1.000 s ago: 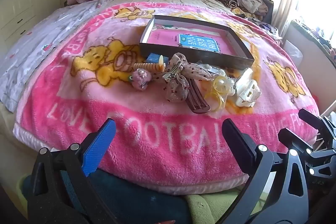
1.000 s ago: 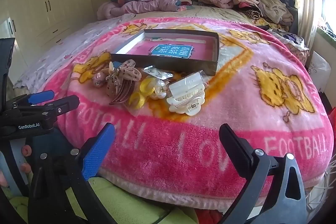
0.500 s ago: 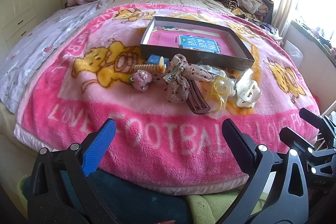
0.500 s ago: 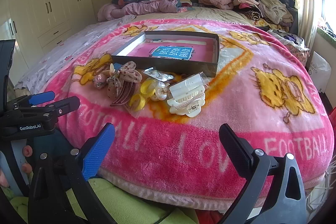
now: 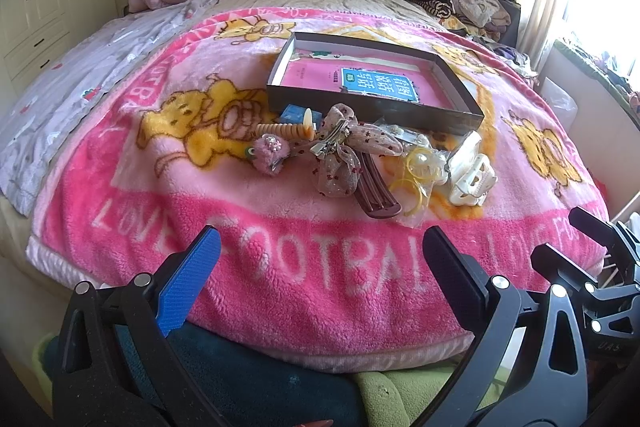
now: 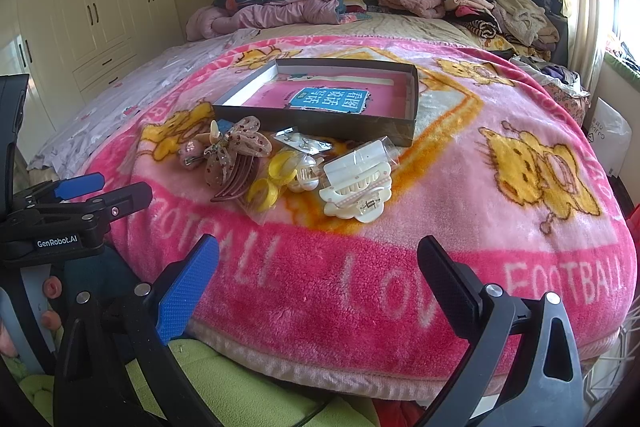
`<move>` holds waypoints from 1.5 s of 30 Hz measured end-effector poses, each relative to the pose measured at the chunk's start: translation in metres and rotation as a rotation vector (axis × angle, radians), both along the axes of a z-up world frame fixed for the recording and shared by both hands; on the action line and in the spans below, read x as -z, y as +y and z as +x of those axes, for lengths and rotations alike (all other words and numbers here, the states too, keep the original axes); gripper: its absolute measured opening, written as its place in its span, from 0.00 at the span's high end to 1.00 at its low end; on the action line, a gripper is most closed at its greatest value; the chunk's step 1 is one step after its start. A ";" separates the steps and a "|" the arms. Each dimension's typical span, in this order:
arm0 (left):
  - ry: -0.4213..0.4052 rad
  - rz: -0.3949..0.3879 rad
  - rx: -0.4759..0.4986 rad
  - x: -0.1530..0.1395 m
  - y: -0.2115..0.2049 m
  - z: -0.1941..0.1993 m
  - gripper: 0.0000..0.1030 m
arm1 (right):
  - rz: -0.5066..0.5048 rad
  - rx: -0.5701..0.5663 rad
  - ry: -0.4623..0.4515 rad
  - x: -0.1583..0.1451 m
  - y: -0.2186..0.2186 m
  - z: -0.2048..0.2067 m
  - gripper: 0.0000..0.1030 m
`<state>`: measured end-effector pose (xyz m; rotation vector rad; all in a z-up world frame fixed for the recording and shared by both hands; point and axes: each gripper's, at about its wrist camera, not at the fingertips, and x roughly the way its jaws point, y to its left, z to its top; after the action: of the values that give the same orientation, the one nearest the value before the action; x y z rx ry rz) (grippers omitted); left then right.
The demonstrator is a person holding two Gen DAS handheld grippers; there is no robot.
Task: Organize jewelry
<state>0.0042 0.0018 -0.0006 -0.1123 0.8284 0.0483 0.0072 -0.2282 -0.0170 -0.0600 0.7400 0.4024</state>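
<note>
both the left gripper point(image 5: 320, 267) and right gripper point(image 6: 320, 267) hang wide open and empty at the bottom of frame, short of the hair clips point(image 6: 280, 167) heaped mid-frame on the pink blanket point(image 6: 460, 155), just before the open box point(image 6: 412, 99), likely their destination.
</note>
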 end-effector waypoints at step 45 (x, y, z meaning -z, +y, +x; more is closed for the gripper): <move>-0.011 -0.029 -0.039 -0.006 0.024 0.003 0.10 | 0.004 -0.035 0.011 0.000 0.008 0.014 0.06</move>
<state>0.0075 0.0258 0.0056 -0.1556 0.8166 0.0722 0.0216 -0.2197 -0.0171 -0.0671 0.7496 0.4381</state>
